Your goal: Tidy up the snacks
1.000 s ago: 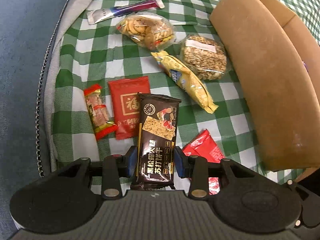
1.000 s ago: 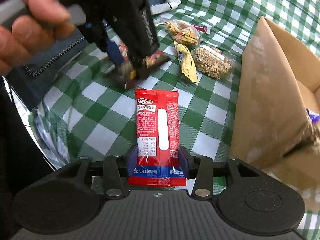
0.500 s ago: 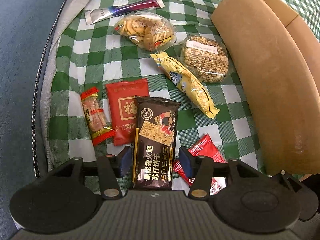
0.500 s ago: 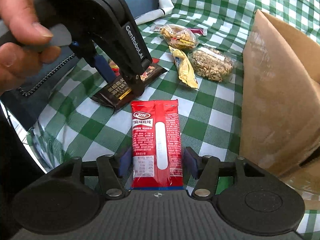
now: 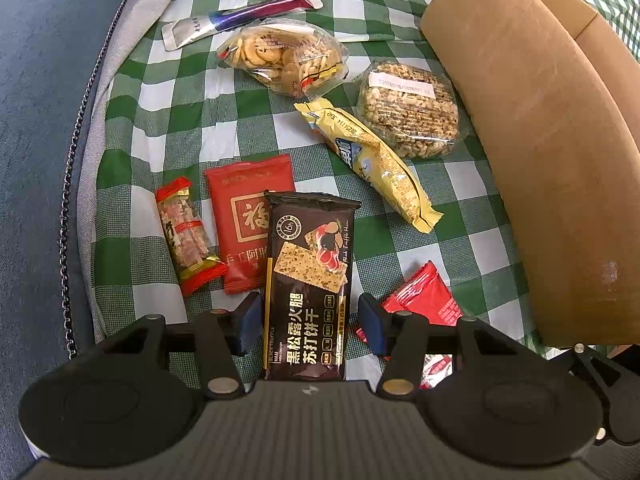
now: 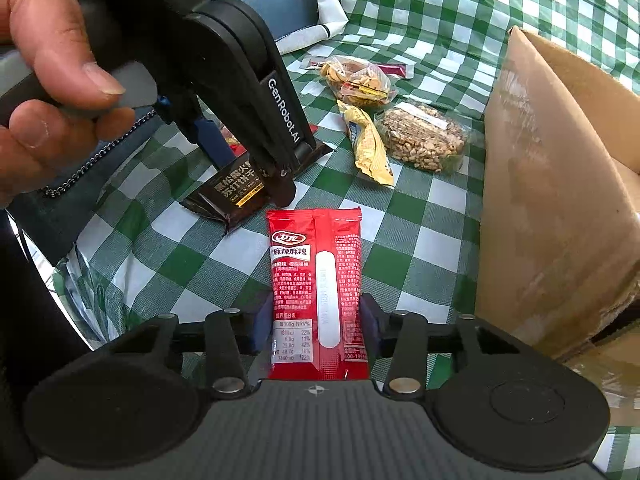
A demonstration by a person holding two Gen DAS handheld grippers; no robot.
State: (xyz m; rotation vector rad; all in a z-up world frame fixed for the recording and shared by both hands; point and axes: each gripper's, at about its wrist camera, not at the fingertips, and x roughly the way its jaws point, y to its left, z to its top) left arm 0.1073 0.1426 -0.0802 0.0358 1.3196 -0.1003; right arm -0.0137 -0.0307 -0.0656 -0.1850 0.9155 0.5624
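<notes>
1 dark cracker pack (image 5: 310,288) — "BLACK TRUFFLE", "16n"

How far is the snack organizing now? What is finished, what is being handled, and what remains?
Done: unclear; the inside of the cardboard box is hidden. In hand: the right tool is closing its jaws on the red pack between them; the left tool stands open around the dark cracker pack, which lies on the checked cloth. Left: cookie bag, grain cake, yellow bar and others lie loose.
</notes>
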